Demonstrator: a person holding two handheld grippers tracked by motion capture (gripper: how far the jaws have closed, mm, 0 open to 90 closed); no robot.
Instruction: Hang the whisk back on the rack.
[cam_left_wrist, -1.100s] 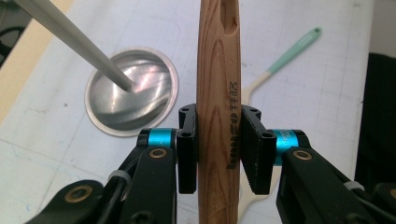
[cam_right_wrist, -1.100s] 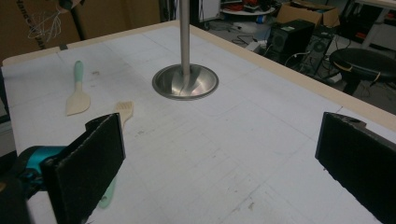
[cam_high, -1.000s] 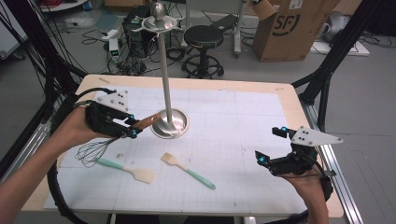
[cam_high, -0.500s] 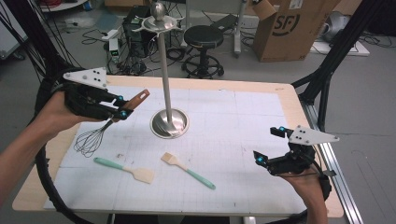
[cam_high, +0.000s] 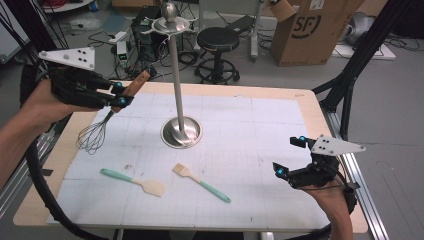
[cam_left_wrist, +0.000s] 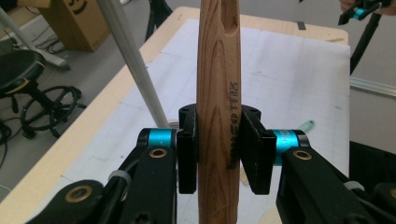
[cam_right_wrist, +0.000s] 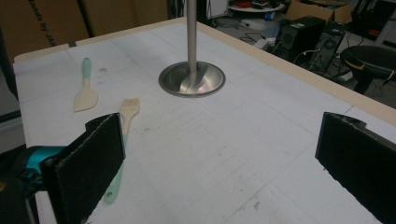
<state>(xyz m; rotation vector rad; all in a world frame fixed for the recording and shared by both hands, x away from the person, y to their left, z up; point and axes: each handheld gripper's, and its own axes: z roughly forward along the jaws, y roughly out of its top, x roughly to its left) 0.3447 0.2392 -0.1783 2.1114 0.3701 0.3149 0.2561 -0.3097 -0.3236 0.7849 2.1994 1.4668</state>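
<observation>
- A white gridded table (cam_high: 260, 125) stands in a cluttered workshop, a steel stand (cam_high: 181, 131) rising from it.
- The left gripper (cam_high: 119, 95) clamps a whisk (cam_high: 100, 131) by its wooden handle, wires hanging below its jaws.
- The right gripper (cam_high: 290, 157) hovers wide open, well apart from the whisk.

Kitchen tools on the table, counted

One whisk (cam_high: 102, 127) with a wooden handle, one spatula (cam_high: 135, 181), one pastry brush (cam_high: 200, 182) and one tall metal stand (cam_high: 179, 90) on a round base. Two grippers: the left gripper (cam_high: 119, 93) and the right gripper (cam_high: 290, 157). Beyond the table, one black stool (cam_high: 217, 40) and one cardboard box (cam_high: 312, 30).
</observation>
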